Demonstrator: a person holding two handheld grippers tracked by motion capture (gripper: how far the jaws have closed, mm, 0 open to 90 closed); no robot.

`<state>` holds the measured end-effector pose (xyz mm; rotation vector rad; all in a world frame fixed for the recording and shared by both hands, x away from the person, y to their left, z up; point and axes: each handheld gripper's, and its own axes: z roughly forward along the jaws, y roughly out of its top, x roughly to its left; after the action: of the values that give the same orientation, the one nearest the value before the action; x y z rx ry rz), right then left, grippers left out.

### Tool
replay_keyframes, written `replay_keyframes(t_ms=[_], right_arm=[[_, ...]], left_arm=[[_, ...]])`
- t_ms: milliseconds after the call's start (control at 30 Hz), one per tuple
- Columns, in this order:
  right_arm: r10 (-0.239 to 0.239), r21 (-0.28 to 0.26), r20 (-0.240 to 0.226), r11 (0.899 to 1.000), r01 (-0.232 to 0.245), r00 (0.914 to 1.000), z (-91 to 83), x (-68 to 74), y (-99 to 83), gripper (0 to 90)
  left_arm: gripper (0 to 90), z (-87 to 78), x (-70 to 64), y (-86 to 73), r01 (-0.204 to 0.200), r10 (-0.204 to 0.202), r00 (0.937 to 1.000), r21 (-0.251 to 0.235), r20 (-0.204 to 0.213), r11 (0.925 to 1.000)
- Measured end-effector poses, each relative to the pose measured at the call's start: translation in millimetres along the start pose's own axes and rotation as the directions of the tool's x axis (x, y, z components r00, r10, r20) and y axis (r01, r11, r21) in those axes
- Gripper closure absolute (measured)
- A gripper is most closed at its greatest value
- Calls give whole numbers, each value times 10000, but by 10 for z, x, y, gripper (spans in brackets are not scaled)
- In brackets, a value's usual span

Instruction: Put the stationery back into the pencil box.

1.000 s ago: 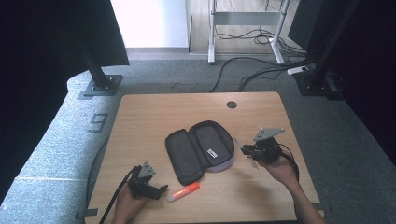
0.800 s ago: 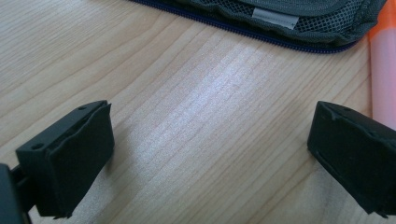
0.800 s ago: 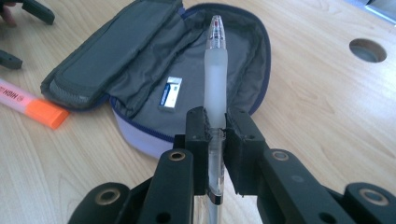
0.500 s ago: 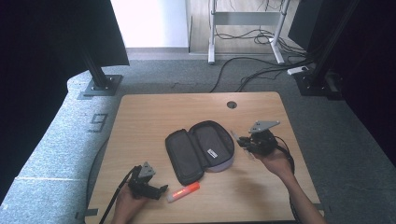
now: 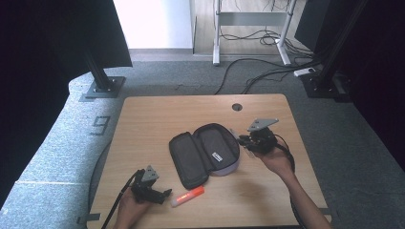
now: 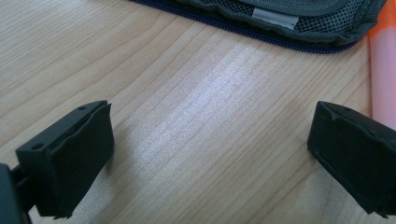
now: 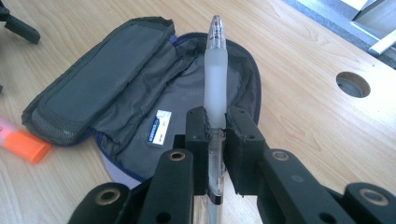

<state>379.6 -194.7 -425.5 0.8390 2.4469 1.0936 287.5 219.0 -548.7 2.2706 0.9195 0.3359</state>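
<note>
A large figure "9" [image 5: 100,125] is marked on the grey carpet just beside the left edge of the wooden table [image 5: 157,114], as seen in the high view; it reads as a 9 from the camera's side. A small white label [image 7: 158,126] is sewn inside the open pencil case [image 7: 116,93], near its middle, and dark print is carried on it, but the print is too small and blurred to be read in the right gripper view. The same label [image 5: 217,156] is seen in the high view as a pale tab. A second, grey tab [image 6: 274,17] is seen on the case's mesh in the left gripper view; it appears to be blank.
</note>
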Motion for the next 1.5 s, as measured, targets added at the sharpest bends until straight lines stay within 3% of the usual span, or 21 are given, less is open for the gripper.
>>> replay_keyframes(t_ms=[667,1500], right_arm=[[-241,-198,11,9995,241,9997,193,59,199,787],[-468,-214,-87,9987,466,9989,569,162,353,787]], left_arm=[[3,1,0,0,9,-9,10000,-6,-7,10000],[3,1,0,0,10,-10,10000,-6,-7,10000]])
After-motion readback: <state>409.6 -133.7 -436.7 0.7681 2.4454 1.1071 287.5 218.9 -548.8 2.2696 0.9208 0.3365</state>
